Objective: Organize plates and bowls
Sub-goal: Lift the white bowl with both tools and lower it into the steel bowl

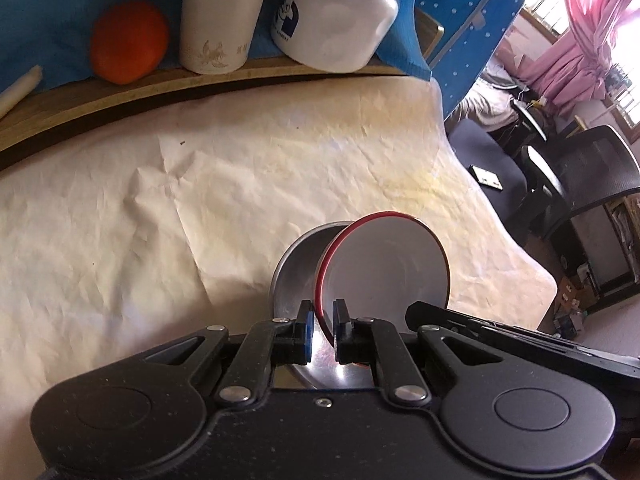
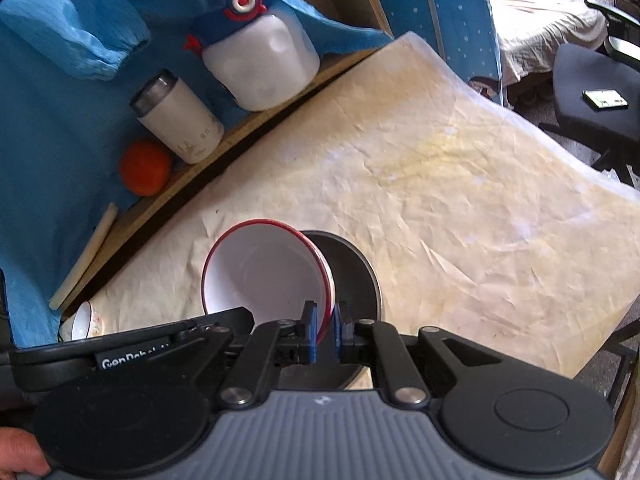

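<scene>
Your left gripper (image 1: 324, 328) is pinching the edge of the red-rimmed bowl (image 1: 392, 264). Your right gripper (image 2: 324, 328) is pinching the same bowl on its other side. Both sets of fingers are squeezed close, with only the thin rim between them.

The bowl is right in front of both grippers and it is tipped up on its side, so you can look into its white inside. Just behind and under it is the metal dish (image 1: 296, 272), which lies on the counter (image 1: 120, 200). The bowl looks like it is going into the dish, but I cannot tell if the two are touching yet.

So I think you are in the middle of the job. The bowl is picked up and is over the dish, but it is not flat inside it yet. You still need to lower it, make it level and let go.

Far to the left of your right gripper, near the counter's edge, there is a small cup (image 2: 82, 320). It is on its own and may need a place too.
</scene>
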A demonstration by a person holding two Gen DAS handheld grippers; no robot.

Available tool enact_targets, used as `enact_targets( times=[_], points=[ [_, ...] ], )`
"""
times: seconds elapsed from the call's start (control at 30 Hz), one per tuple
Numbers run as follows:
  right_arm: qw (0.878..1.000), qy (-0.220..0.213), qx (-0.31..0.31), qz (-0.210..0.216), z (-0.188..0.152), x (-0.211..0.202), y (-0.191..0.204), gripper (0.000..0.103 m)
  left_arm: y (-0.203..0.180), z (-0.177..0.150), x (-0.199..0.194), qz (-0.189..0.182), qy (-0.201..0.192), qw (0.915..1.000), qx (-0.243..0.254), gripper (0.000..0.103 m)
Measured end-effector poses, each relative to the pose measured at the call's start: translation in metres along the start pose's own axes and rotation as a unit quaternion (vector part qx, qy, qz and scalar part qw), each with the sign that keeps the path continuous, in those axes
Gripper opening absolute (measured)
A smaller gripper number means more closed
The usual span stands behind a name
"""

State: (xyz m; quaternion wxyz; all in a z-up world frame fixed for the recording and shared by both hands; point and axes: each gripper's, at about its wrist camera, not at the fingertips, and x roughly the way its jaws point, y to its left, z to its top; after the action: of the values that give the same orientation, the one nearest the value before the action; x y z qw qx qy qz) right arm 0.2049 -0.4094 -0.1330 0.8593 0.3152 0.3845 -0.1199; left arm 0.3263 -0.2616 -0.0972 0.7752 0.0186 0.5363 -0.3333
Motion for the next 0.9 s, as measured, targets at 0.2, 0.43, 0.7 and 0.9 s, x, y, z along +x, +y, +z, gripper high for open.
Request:
enact_targets(
  times=[0.2, 0.43, 0.7, 0.9],
  points=[
    [1.000, 0.018, 0.000, 0.001, 0.003, 0.007, 0.000, 0.009, 0.004, 0.004, 0.006, 0.004, 0.015, 0.9998, -0.013, 0.009],
    [0.999, 0.035, -0.001, -0.006, 0.007, 0.011, 0.000, 0.010, 0.003, 0.006, 0.012, 0.007, 0.032, 0.9994, -0.013, 0.011],
    [0.999, 0.052, 0.004, -0.013, 0.009, 0.015, -0.003, 0.010, 0.000, 0.007, 0.019, 0.009, 0.049, 0.9987, -0.007, 0.012],
    [0.997, 0.073, 0.009, -0.015, 0.010, 0.020, -0.005, 0.013, -0.001, 0.007, 0.024, 0.013, 0.062, 0.9979, -0.013, 0.013]
  ],
)
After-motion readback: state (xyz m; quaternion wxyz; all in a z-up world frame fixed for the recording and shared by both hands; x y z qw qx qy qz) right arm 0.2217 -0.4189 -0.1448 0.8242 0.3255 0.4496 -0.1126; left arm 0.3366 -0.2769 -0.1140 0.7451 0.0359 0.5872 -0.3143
